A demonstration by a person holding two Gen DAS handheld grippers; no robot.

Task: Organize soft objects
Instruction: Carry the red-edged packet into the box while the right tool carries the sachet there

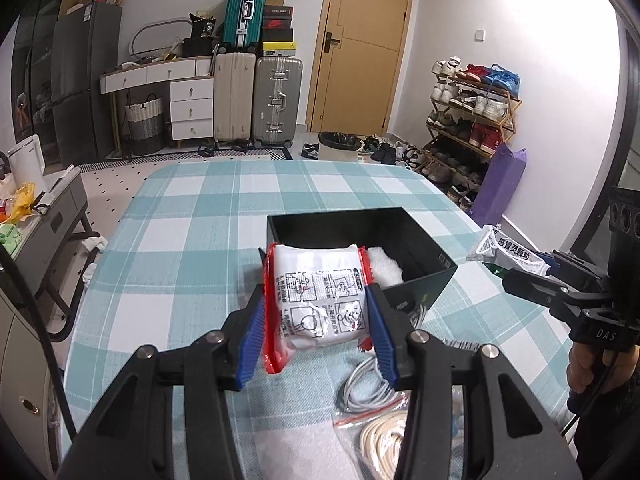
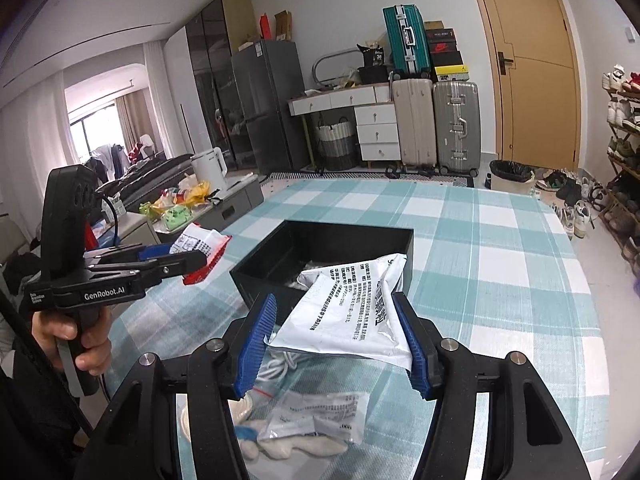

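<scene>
A worktop (image 1: 192,240) covered in teal-checked cloth carries an open black box (image 1: 424,240). Above the box's near edge, a red-edged white packet (image 1: 316,304) is clamped by the left hand-held gripper (image 1: 316,332), while a silver-white sachet (image 2: 344,316) is clamped by the right hand-held gripper (image 2: 340,340).

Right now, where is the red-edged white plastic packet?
The red-edged white plastic packet is clamped in the left gripper, lifted just before the black open box.
</scene>
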